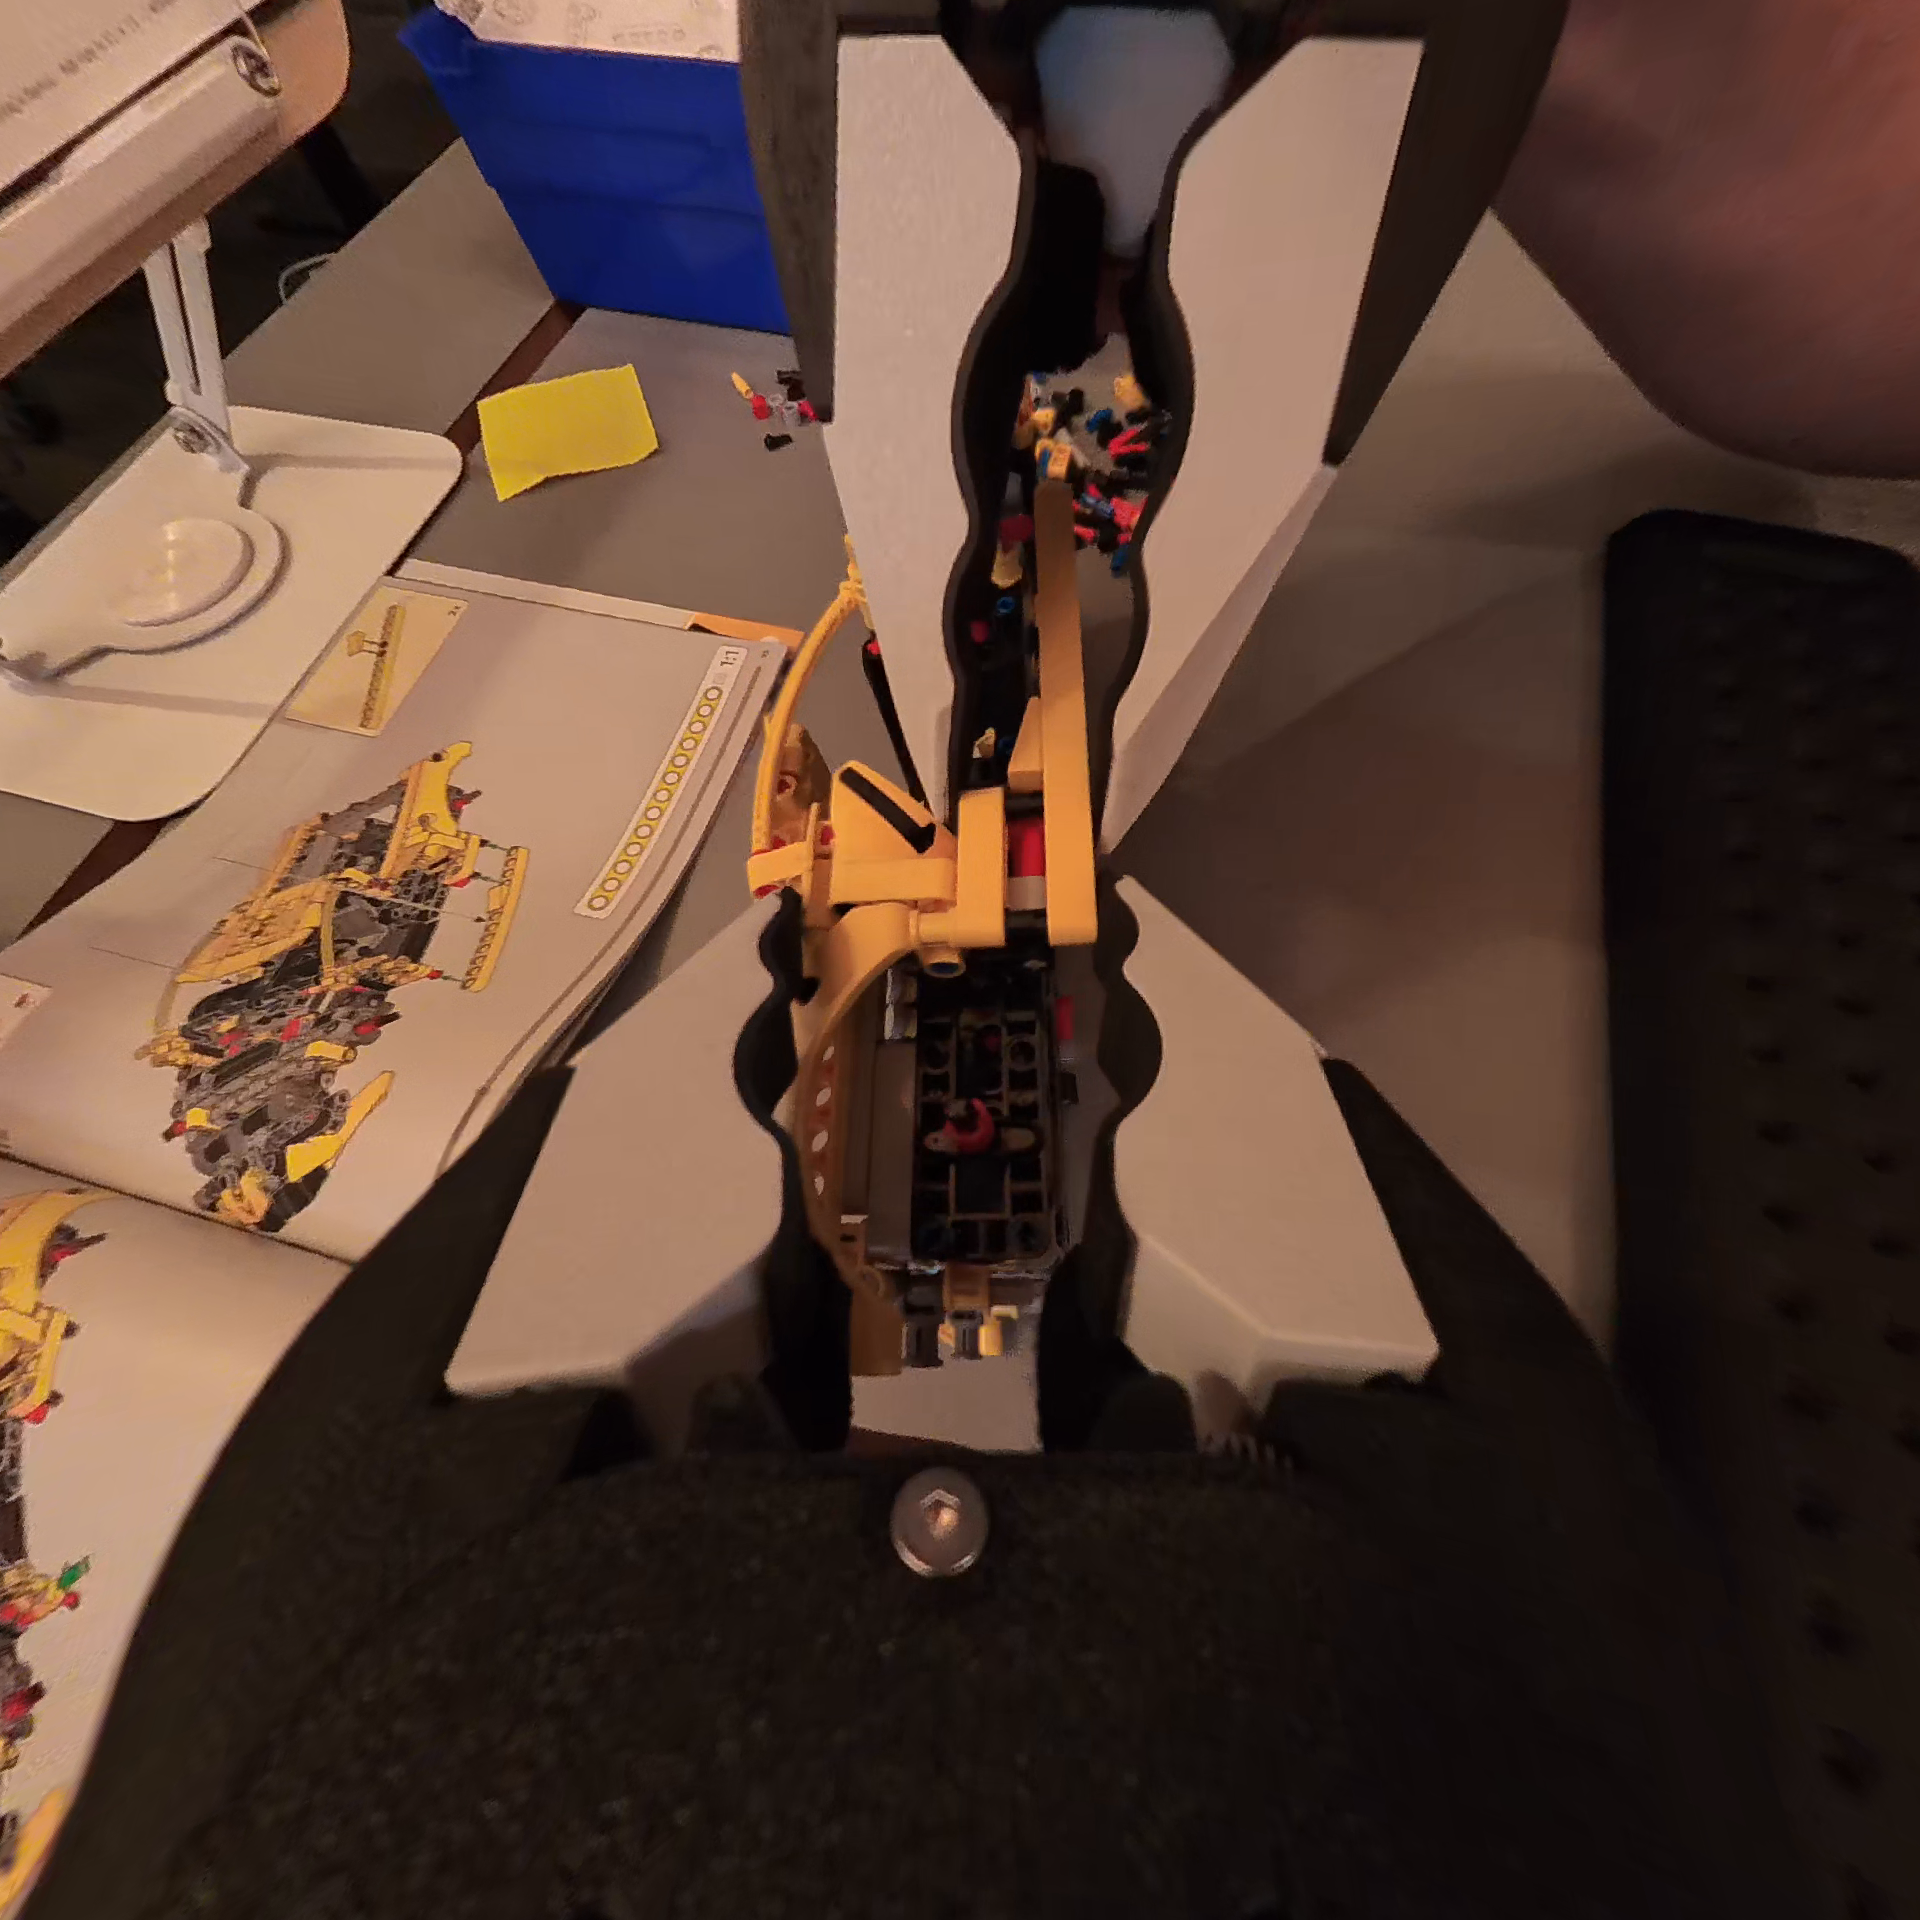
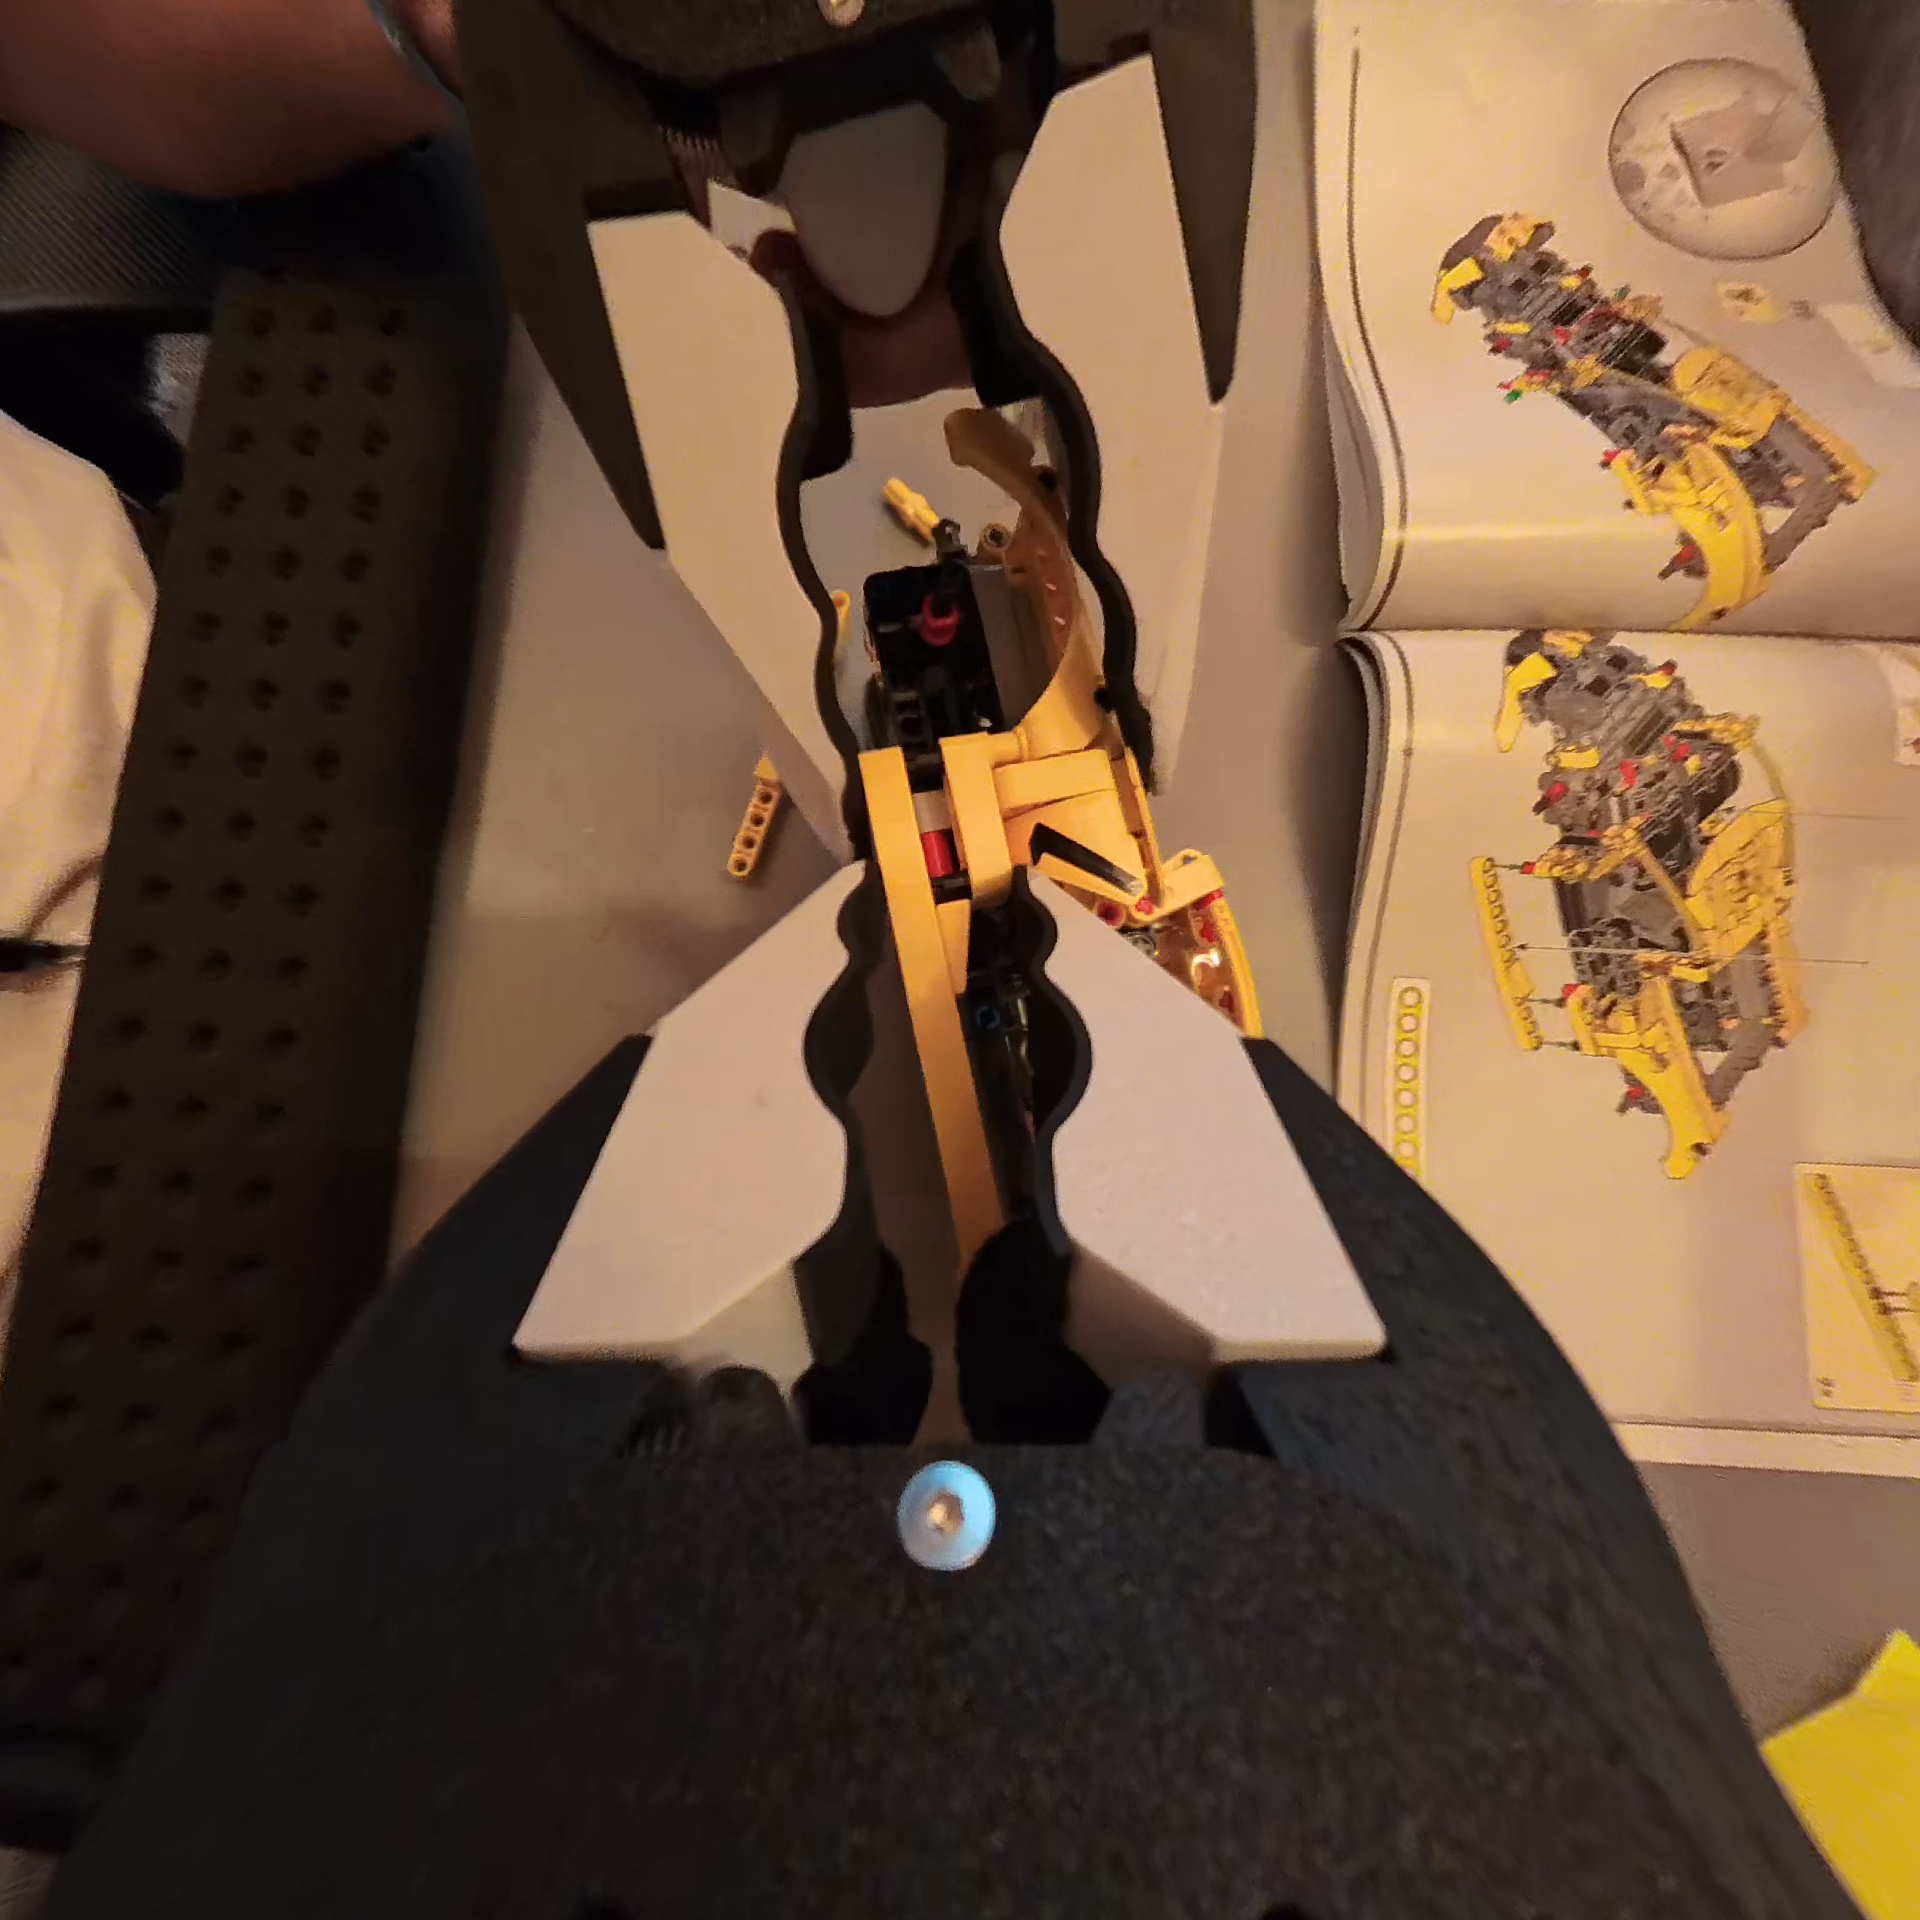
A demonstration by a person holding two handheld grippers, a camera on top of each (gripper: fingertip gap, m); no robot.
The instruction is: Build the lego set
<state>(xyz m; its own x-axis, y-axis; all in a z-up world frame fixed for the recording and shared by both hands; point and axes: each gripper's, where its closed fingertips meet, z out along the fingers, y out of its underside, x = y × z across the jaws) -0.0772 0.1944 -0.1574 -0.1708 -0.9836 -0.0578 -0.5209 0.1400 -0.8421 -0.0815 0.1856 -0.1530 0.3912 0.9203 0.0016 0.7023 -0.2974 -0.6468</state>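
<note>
A partly built yellow and black lego model is held above the grey table between both grippers, which face each other. My left gripper is shut on the model's black and grey body. My right gripper comes in from the top of the left wrist view. In the right wrist view my right gripper is shut on the model's other end, around a long yellow beam. The model's body sits between the fingers of my left gripper beyond it. A curved yellow arch runs along one side.
An open instruction booklet lies beside the model. Loose small pieces, a blue bin, a yellow paper and a white stand base are on the table. A short yellow beam lies loose. A black perforated panel stands alongside. My left and right fingertips are right by each other.
</note>
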